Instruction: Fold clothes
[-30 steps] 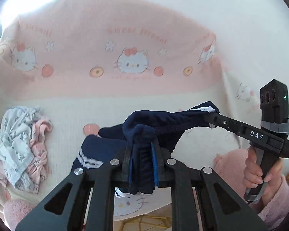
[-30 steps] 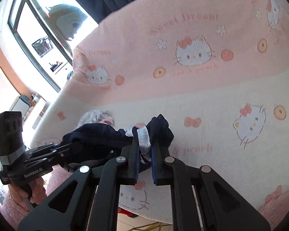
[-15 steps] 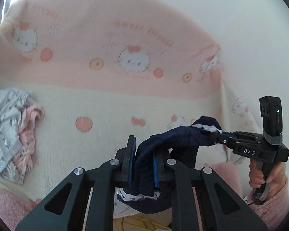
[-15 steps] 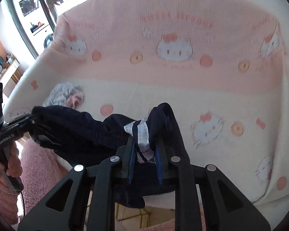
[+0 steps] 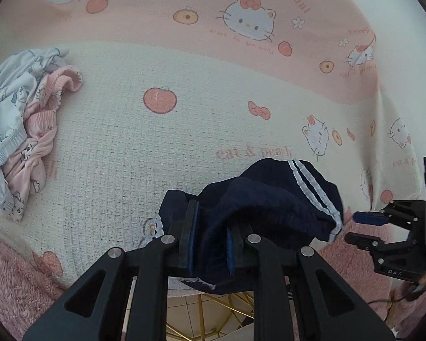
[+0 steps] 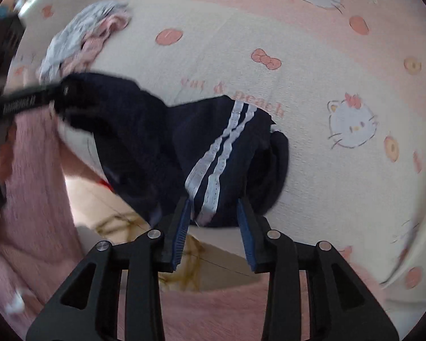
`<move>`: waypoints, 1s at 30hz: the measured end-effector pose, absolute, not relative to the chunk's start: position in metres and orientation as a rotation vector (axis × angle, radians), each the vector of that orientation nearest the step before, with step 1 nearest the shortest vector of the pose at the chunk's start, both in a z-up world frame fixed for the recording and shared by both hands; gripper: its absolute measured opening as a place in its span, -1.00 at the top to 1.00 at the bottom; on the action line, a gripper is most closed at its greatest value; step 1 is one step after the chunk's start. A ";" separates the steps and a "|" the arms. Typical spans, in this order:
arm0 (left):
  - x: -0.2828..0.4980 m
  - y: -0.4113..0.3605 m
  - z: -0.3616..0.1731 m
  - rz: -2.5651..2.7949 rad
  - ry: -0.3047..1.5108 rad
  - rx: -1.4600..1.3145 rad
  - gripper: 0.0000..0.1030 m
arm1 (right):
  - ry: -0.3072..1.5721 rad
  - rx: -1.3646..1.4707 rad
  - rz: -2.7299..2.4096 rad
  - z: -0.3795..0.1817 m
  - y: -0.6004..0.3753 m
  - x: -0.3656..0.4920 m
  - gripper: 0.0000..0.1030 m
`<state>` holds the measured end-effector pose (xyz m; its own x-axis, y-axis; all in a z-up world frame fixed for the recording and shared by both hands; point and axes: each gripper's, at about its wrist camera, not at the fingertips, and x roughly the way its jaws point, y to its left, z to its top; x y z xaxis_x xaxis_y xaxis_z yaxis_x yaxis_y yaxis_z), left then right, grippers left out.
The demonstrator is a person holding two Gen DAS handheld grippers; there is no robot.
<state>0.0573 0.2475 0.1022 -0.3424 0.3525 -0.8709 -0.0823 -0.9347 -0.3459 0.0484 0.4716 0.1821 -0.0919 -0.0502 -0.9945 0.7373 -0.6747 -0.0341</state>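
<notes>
a second ago both tongs held the navy shorts (image 5: 272, 199) up in the air above the blanket (image 5: 162, 147); now the shorts lie bunched on the blanket's near edge, partly hanging over it. the right tongs (image 6: 214, 221) were pinching the white-striped hem then; their jaws have just been opening and now stand spread, the striped fabric between the blue pads (image 6: 181, 227) without being pressed. the left tongs (image 5: 210, 241) have also eased a little wider, yet a thick fold of the shorts still fills the gap between their pads and stays pinched.

the left view shows the right tongs from the side, just beside the shorts' striped corner with their jaws apart, and a heap of pale blue and pink clothes (image 5: 20, 113) well apart from the shorts on the blanket. the right view, blurred, shows the two white stripes running straight into its own jaws, a pink fleece sleeve (image 6: 34, 184) left of the shorts, and the left tongs reaching into the dark cloth.
</notes>
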 end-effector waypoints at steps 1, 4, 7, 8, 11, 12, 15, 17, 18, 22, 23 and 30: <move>0.057 0.249 0.103 2.351 -0.335 -1.616 0.66 | 0.910 1.596 -1.786 0.187 0.476 0.057 0.33; 0.055 0.250 0.097 2.339 -0.359 -1.637 0.65 | 1.120 1.558 -1.655 0.205 0.489 0.072 0.33; 0.056 0.248 0.092 2.345 -0.422 -1.631 0.65 | 0.991 1.494 -1.754 0.220 0.478 0.061 0.18; 0.055 0.245 0.089 2.343 -0.448 -1.635 0.65 | 0.876 1.495 -1.825 0.216 0.470 0.054 0.15; 0.055 0.242 0.084 2.330 -0.465 -1.649 0.65 | 0.500 1.563 -1.934 0.172 0.445 0.039 0.16; 0.055 0.242 0.083 2.330 -0.445 -1.661 0.65 | 0.442 1.579 -1.968 0.154 0.435 0.038 0.16; 0.055 0.240 0.080 2.313 -0.430 -1.691 0.65 | 0.490 1.671 -1.909 0.113 0.414 0.051 0.22; 0.056 0.241 0.079 2.305 -0.416 -1.690 0.65 | 0.579 1.728 -1.825 0.102 0.413 0.065 0.27; 0.056 0.242 0.080 2.305 -0.402 -1.680 0.65 | 0.634 1.714 -1.824 0.109 0.425 0.071 0.26; 0.053 0.246 0.074 2.291 -0.451 -1.658 0.66 | 0.684 1.798 -1.847 0.137 0.484 0.086 0.23; 0.054 0.248 0.074 2.291 -0.457 -1.646 0.65 | 0.634 1.789 -1.879 0.142 0.492 0.086 0.23; 0.056 0.251 0.069 2.301 -0.445 -1.635 0.65 | 0.392 1.471 -2.214 0.125 0.438 0.079 0.23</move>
<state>0.0558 0.2509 0.0693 -0.3183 0.3997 -0.8596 -0.0506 -0.9126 -0.4057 0.0787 0.4376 0.1251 -0.3289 -0.2104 -0.9206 0.5135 -0.8580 0.0126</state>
